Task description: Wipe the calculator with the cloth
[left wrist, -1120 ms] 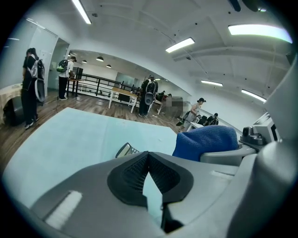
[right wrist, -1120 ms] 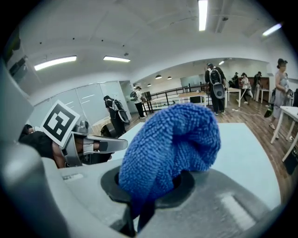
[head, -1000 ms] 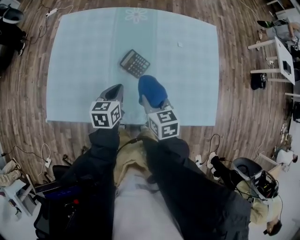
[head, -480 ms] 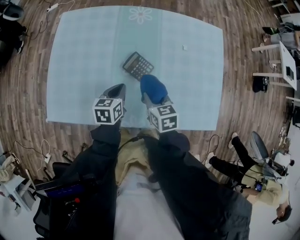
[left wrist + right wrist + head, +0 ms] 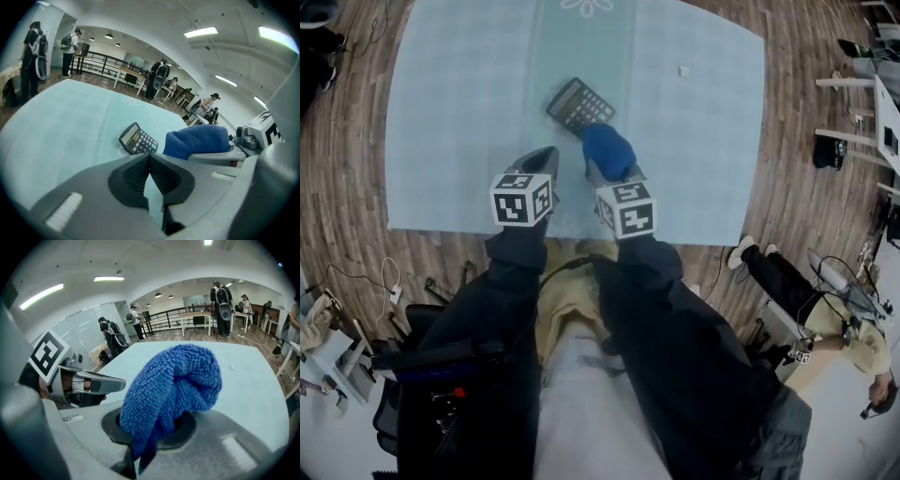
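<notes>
Jaws: right gripper (image 5: 149,430) clamped on the bunched blue cloth (image 5: 174,380); left gripper (image 5: 150,158) closed tip to tip, holding nothing.
Calculator (image 5: 579,103) lies face up, skewed, mid-bench (image 5: 450,112). Cloth wad sits at its near edge, but contact cannot be confirmed. Judgement: cloth pickup is done; wiping is at most at first touch, with keypad and display still to cover. Left gripper is near the calculator but not bracing it.
</notes>
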{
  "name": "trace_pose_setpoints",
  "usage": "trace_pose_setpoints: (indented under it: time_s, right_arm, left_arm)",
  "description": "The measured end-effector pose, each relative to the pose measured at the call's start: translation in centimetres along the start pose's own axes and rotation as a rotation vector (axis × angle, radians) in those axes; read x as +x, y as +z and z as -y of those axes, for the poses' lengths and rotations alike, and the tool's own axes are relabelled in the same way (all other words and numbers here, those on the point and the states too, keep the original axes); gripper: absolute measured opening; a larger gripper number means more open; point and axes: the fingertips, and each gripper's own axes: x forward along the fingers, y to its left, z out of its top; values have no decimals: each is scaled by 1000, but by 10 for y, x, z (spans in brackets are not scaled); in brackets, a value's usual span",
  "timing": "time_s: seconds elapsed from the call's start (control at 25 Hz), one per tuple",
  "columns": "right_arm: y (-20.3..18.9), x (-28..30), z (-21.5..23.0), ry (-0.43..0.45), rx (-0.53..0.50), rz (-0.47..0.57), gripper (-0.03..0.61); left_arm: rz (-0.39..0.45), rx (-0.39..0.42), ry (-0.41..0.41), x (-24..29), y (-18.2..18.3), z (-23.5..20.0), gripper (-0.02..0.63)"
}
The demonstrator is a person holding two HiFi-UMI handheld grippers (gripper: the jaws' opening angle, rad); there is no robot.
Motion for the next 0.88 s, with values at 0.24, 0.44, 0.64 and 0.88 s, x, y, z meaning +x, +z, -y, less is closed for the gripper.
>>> trace_pose_setpoints:
  time_s: [0.24,0.44,0.64,0.88]
  right_arm:
    - [3,27,18,-49,-46,-9,63]
    - [31,47,42,-106,-132,22,63]
    - [55,71,66,-176,-284,19,63]
    - [55,111,72,-210,-400,-48,63]
  left_arm:
    - [-11,-24,13,17,-1,-14,-2]
    - [-12,-30,33,19,5,-25,-2]
    - [-10,-45,52,20,7,-37,-2]
    - [-37,-60,88,17,4,-53,-2]
